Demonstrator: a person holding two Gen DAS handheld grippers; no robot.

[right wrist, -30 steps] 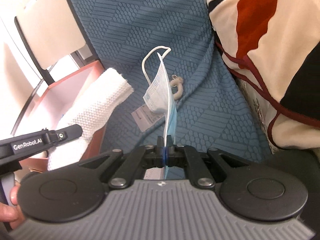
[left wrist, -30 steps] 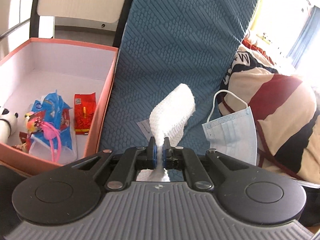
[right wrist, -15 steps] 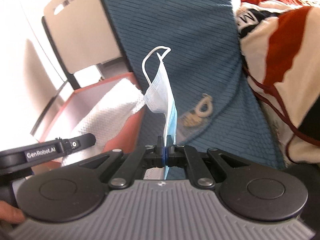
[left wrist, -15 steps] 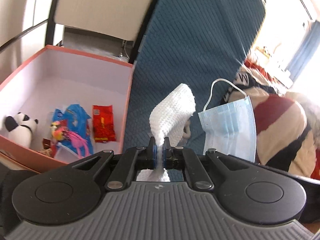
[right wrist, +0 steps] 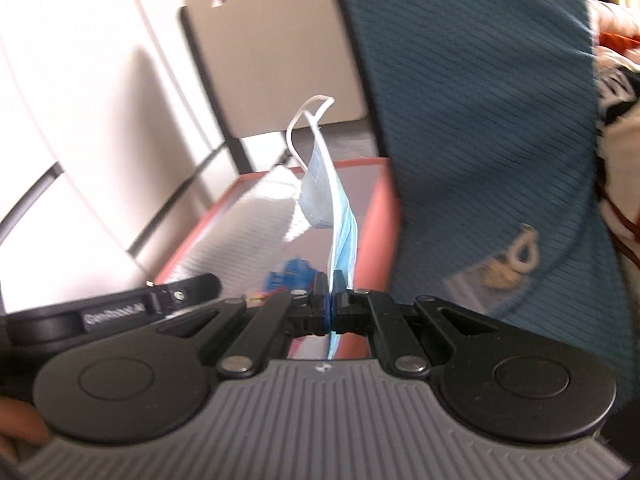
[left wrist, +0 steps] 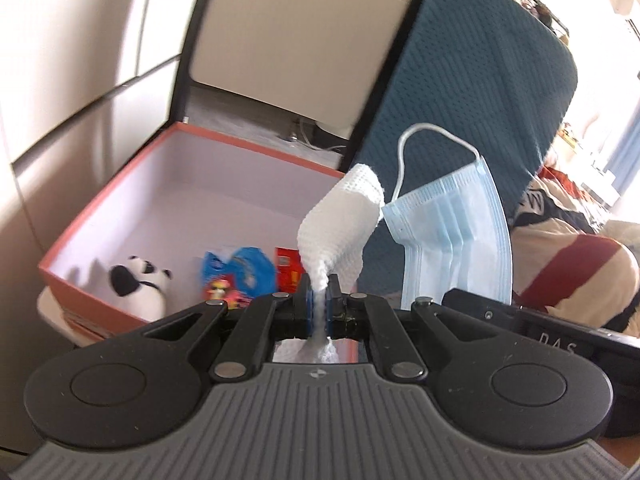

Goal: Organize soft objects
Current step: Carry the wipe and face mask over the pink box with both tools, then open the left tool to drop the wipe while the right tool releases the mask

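Note:
My left gripper is shut on a white waffle-weave cloth, which stands up over the near right corner of the orange box. To its right hangs a blue face mask with a white ear loop. In the right wrist view that mask is pinched edge-on in my shut right gripper, above the box's right wall. The left gripper's body shows at the lower left. Inside the box lie a panda plush, a blue packet and a red packet.
A teal textured cushion rises right of the box. Behind the box is a beige chair back with a black frame. A striped red, cream and black blanket lies at far right. Pale cabinet panels stand on the left.
Both grippers have risen and swung left, from over the teal cushion to over the box, each still holding its item. The panda has come into view.

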